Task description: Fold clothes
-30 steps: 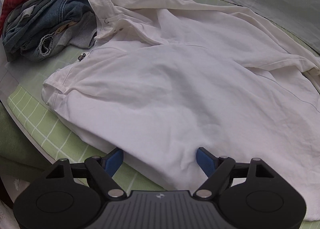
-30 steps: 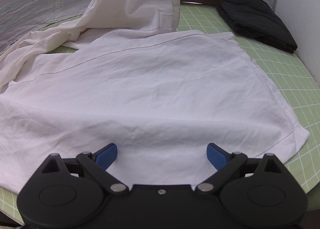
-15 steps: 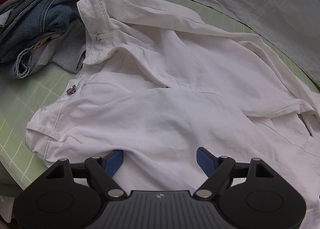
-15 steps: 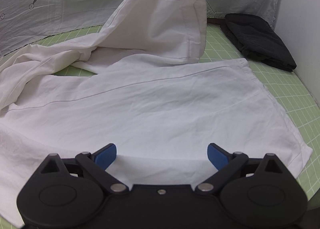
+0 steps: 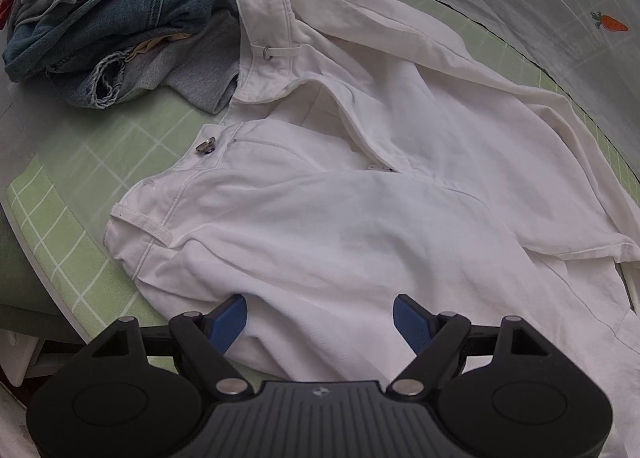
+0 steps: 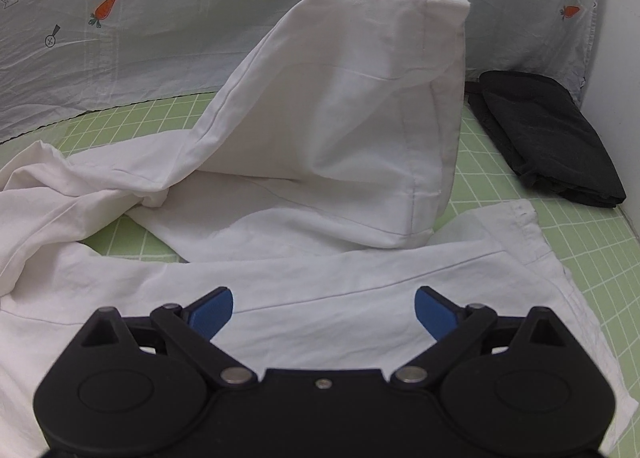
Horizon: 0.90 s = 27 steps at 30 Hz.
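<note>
White trousers (image 5: 360,186) lie spread on the green grid mat (image 5: 80,258), waistband with a metal button (image 5: 206,146) toward the left, fly open. My left gripper (image 5: 319,318) is open and empty, low over the hip area. In the right wrist view the trouser legs (image 6: 360,278) lie flat; the far leg (image 6: 360,118) leans up against the grey backdrop sheet. My right gripper (image 6: 323,308) is open and empty above the near leg, close to its hem (image 6: 532,234).
A heap of blue jeans and other clothes (image 5: 120,26) sits at the far left by the waistband. A folded black garment (image 6: 548,134) lies at the far right by the white wall. The grey carrot-print sheet (image 6: 160,18) hangs behind the mat.
Both grippers have moved forward over the trousers, staying open. The left view now sits closer to the waistband; the right view shows more of the raised far leg.
</note>
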Motion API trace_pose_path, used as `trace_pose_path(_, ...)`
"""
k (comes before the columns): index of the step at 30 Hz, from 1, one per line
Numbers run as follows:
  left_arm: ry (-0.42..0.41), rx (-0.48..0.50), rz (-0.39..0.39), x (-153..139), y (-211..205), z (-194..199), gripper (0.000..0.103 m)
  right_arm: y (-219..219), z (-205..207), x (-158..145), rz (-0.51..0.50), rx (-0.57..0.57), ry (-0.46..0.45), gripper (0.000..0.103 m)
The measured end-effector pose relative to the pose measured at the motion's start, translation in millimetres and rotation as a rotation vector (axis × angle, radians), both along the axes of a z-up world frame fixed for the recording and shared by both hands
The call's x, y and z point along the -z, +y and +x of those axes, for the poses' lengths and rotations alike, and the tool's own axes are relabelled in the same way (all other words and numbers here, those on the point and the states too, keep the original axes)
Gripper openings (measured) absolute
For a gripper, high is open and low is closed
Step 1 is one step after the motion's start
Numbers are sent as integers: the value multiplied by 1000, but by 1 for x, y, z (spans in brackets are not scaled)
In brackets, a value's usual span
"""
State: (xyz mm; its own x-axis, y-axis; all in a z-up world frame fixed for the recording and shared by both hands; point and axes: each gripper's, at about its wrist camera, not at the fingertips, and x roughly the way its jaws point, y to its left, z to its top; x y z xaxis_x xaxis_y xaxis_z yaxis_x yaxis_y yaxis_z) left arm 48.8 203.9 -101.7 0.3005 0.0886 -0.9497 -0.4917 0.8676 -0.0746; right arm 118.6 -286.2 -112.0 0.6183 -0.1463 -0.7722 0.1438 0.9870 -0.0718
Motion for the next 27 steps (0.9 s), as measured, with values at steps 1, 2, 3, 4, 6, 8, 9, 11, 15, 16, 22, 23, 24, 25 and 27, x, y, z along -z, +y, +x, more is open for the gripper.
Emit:
trace_pose_path(1, 8, -1, 20, 1, -1, -4, 81, 2, -2, 2, -2, -14, 8, 99)
trace_pose_path(2, 18, -2, 38, 1, -1, -8, 81, 4, -4, 5, -4, -28, 17, 99)
trace_pose_path(3, 33, -8, 46, 4, 0, -14, 81, 6, -8, 8, -9, -43, 32, 99)
trace_pose_path(4, 42, -17, 44, 6, 1, -19, 81, 8, -12, 11, -11, -56, 46, 99)
trace_pose_path(6, 53, -39, 28, 12, 4, -31, 81, 11, -22, 18, -9, -76, 71, 99)
trace_pose_path(8, 60, -53, 14, 17, 5, -39, 81, 12, -30, 22, -8, -95, 91, 99)
trace_pose_path(9, 64, -56, 10, 19, 6, -43, 81, 13, -34, 23, -9, -102, 96, 99)
trace_pose_path(11, 70, -54, 4, 24, 5, -49, 82, 14, -42, 25, -10, -114, 106, 99)
trace_pose_path(15, 100, -19, 48, 33, 0, -65, 87, 15, -59, 27, -1, -118, 111, 99)
trace_pose_path(16, 115, -11, 59, 37, -1, -68, 87, 15, -63, 27, 2, -118, 113, 99)
trace_pose_path(22, 126, 11, 137, 30, -1, -89, 90, 16, -85, 30, 24, -100, 122, 99)
trace_pose_path(23, 103, 25, 149, 22, -1, -90, 90, 15, -88, 29, 27, -96, 117, 99)
trace_pose_path(24, 76, 37, 149, 13, -2, -90, 90, 15, -91, 28, 28, -92, 112, 99)
trace_pose_path(25, 51, 46, 147, 5, -3, -89, 90, 14, -94, 27, 29, -89, 106, 99)
trace_pose_path(27, -6, 65, 154, -11, -8, -80, 90, 12, -98, 25, 31, -82, 99, 99)
